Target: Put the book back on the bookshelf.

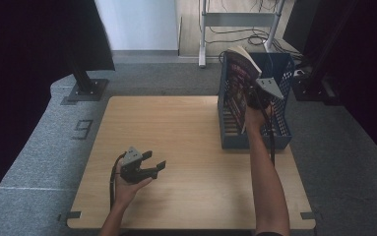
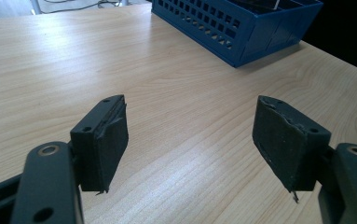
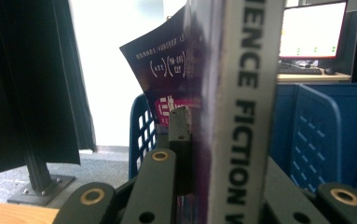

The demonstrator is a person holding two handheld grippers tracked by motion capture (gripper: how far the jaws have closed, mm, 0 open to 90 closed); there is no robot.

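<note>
A thick paperback book with a dark purple cover stands tilted in the blue slotted file rack at the table's right. My right gripper is shut on the book's spine edge. In the right gripper view the white spine with black letters sits clamped between the jaws, and the cover bends off to the left. My left gripper rests low over the table's front left, open, with nothing between its pads.
The wooden table stretches bare between the two hands. The blue rack's corner lies ahead of the left gripper. A dark monitor stand is on the floor beyond the table's left, and a lit screen glows behind the rack.
</note>
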